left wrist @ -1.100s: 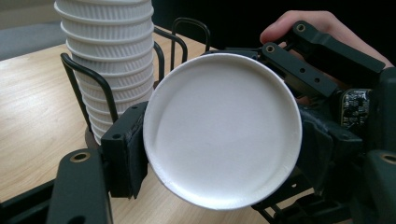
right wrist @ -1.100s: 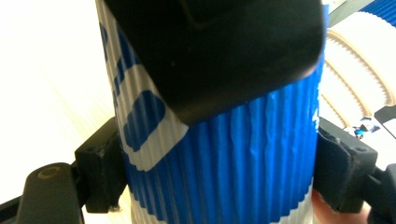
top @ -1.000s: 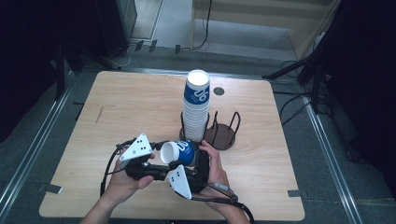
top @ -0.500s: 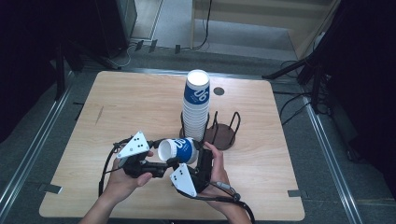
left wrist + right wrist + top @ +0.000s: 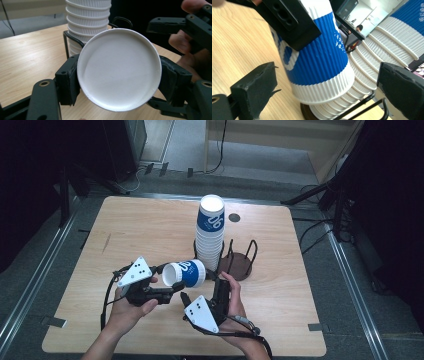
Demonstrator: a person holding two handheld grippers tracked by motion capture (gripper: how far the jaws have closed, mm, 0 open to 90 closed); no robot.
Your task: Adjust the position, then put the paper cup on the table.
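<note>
One cup (image 5: 184, 273) seemingly clamped by left hand-held gripper (image 5: 172, 287).

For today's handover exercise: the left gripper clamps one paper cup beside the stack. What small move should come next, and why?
Probably close the right gripper on the blue paper cup: its jaws stand open either side of the cup's wide end, not touching, while the left gripper grips the base, beside the cup stack.
</note>
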